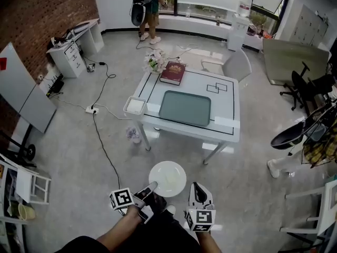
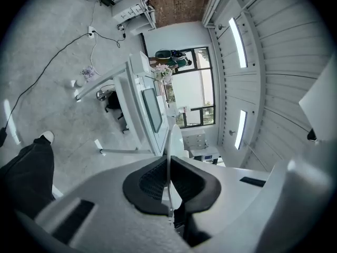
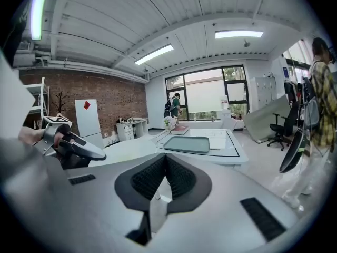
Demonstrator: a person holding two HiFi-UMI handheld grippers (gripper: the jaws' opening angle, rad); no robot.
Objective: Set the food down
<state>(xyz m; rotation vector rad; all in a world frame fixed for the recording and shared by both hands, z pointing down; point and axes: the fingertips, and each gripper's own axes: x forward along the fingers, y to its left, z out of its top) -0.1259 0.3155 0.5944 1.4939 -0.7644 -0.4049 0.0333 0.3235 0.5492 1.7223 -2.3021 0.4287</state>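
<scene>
A round white plate point(image 1: 167, 178) hangs in front of me above the floor, short of the table; I cannot make out food on it. My left gripper point(image 1: 152, 186) is shut on its near-left rim. In the left gripper view the plate point(image 2: 169, 141) shows edge-on as a thin white line pinched between the black pads point(image 2: 150, 181). My right gripper point(image 1: 196, 187) hovers just right of the plate, not touching it, and its pads point(image 3: 181, 178) meet with nothing between them. From the right gripper view the plate point(image 3: 124, 147) lies to the left, along with the left gripper point(image 3: 73, 149).
Ahead stands a white table point(image 1: 226, 109) with a green tray point(image 1: 185, 108), a red book point(image 1: 172, 73), flowers point(image 1: 155, 60) and a small white square dish point(image 1: 135, 105). A chair point(image 1: 237, 65) is behind it. A cable point(image 1: 102, 141) crosses the floor on the left. A person point(image 1: 150, 9) stands far back.
</scene>
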